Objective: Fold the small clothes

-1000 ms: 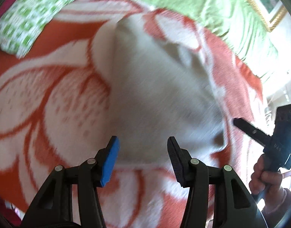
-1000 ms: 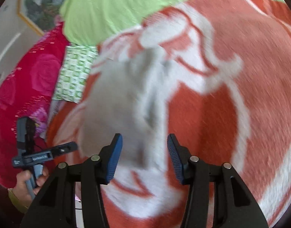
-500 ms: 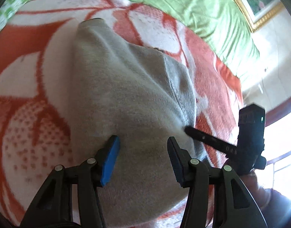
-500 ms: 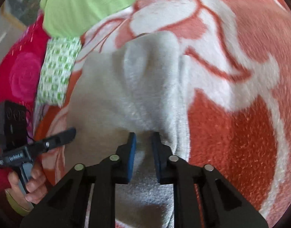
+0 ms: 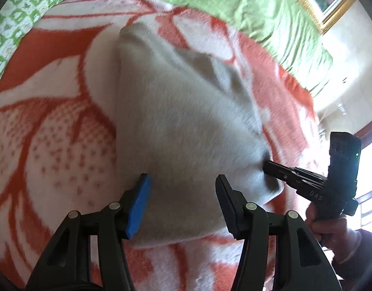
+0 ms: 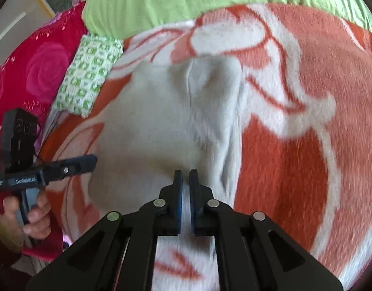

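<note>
A pale grey small garment (image 5: 186, 121) lies spread on an orange-and-white blanket (image 5: 52, 133). My left gripper (image 5: 183, 184) hovers open over its near edge, blue pad (image 5: 138, 208) on the left and the cloth beneath and between the fingers, not pinched. In the same view my right gripper (image 5: 267, 166) bites the garment's right edge. The right wrist view shows the right gripper (image 6: 186, 175) shut on a fold of the garment (image 6: 161, 121), which bunches toward the fingertips. The left gripper (image 6: 90, 161) is at the garment's left side, held by a hand (image 6: 33, 215).
A lime-green sheet (image 5: 234, 0) covers the far part of the bed. A green-and-white checked cloth (image 6: 89, 72) lies beside a pink rose-patterned cover (image 6: 40, 68) at the left. A gold-framed picture (image 5: 326, 2) hangs on the wall; bright window light fills the right.
The right gripper has dropped onto the garment's edge and shut on the cloth. The left gripper came down closer over the near edge and stays open.
</note>
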`<state>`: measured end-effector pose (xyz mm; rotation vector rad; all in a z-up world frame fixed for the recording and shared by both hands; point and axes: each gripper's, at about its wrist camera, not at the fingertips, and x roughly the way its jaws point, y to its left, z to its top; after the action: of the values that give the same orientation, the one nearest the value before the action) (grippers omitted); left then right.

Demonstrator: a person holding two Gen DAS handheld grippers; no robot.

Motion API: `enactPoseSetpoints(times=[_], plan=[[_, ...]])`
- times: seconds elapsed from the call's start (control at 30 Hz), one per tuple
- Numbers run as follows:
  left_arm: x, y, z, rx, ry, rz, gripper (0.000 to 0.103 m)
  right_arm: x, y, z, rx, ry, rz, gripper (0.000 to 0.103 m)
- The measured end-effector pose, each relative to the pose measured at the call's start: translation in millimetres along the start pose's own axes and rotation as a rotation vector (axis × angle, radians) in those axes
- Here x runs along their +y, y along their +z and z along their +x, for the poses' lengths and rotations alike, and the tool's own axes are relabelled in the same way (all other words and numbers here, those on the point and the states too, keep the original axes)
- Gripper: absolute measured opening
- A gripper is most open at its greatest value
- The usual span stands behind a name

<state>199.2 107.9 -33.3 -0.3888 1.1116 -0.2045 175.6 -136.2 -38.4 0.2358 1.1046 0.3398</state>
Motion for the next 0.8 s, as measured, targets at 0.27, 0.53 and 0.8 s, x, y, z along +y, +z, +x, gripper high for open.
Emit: enactPoseSetpoints(times=[0.27, 0.53, 0.8], plan=[[-26, -37, -13, -0.053, 0.140, 0.106, 0.062, -15, -20, -22, -0.023, 0.002, 0.044, 0.007], [-30, -93, -35, -0.105, 0.245, 0.077, 0.069, 12, -49, -60, -0.083, 0.001, -0.032, 0.047], [-38, -110, -54, -0.170, 0.317, 0.081, 0.075, 15, -65, -60, -0.071, -0.033, -0.052, 0.057]])
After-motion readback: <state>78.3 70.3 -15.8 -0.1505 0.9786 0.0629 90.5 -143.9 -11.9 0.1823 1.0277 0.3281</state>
